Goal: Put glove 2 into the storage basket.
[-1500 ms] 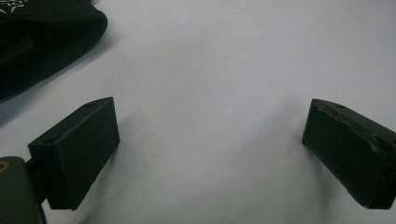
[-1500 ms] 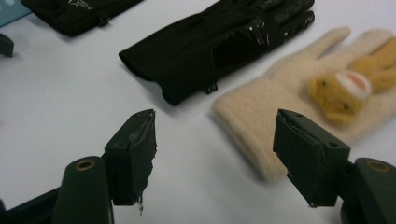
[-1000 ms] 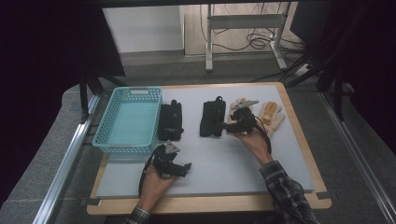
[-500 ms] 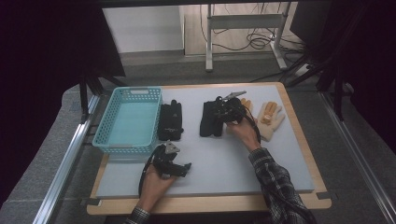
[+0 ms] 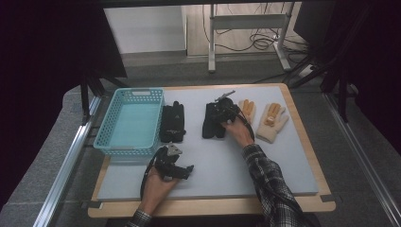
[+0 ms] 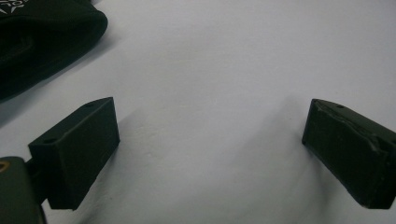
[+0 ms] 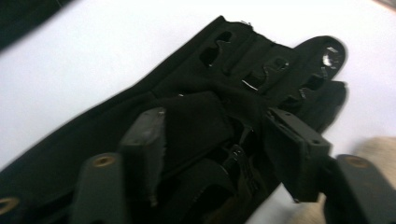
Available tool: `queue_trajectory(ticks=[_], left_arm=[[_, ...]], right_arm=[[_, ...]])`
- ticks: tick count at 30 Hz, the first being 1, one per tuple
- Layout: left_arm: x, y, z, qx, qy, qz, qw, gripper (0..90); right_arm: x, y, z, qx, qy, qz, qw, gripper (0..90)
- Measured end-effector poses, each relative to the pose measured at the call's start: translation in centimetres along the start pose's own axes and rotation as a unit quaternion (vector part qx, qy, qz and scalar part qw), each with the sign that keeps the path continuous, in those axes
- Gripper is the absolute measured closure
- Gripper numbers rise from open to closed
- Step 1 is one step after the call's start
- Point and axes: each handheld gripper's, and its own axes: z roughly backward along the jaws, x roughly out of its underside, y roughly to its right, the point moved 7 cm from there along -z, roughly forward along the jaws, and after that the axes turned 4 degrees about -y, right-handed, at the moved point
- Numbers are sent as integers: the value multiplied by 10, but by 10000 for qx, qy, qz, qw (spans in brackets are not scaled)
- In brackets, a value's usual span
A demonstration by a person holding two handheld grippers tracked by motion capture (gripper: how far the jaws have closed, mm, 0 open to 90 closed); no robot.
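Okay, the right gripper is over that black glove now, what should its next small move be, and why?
Probably lower a touch and close. In the right gripper view the right gripper has its jaws apart astride a raised fold of the black glove, and whether the pads press it yet is unclear. The teal basket nearby looks a likely destination.

Dim room, evenly lit table, soft shadows, motion blur

I'm looking at a wooden-edged table [image 5: 302, 142] topped with a pale grey mat [image 5: 246, 165]. On the mat lie a turquoise basket [image 5: 130, 124] at the left, a black glove [image 5: 172, 122] just beside it, a second black glove [image 5: 211, 124] mid-table — and two cream gloves [image 5: 272, 122] toward the right.
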Motion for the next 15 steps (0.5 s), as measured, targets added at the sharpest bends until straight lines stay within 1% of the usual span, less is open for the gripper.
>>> queue_trajectory(ticks=[1,2,3,4,5,6,8,9,12,13,14,15], left_arm=[[0,0,0,1,1,1,10000,42],[0,0,0,0,1,-1,10000,42],[0,0,0,-2,1,-3,10000,42],[0,0,0,-9,1,-11,10000,42],[0,0,0,-7,1,-10,10000,42],[0,0,0,-1,1,-3,10000,42],[0,0,0,0,1,0,10000,42],[0,0,0,-12,-2,-21,10000,42],[0,0,0,-6,-2,-11,10000,42],[0,0,0,-5,-1,-10,10000,42],[0,0,0,-5,-1,-10,10000,42],[0,0,0,-6,-2,-11,10000,41]], right_arm=[[1,-1,0,-176,-30,-152,9997,537],[1,-1,0,-176,-30,-152,9997,537],[2,-3,1,-290,-26,-259,9992,657],[2,-4,1,-395,-34,-325,9987,716],[2,-4,1,-395,-34,-325,9987,716],[2,-6,2,-523,-53,-394,9978,800],[1,-7,3,-509,-78,-378,9980,808],[0,-9,5,-446,-126,-303,9985,816],[-1,-9,8,-394,-112,-241,9989,818],[-2,-10,14,-400,-52,-227,9989,818],[-2,-10,14,-400,-52,-227,9989,818],[-2,-11,22,-447,3,-232,9987,818]])
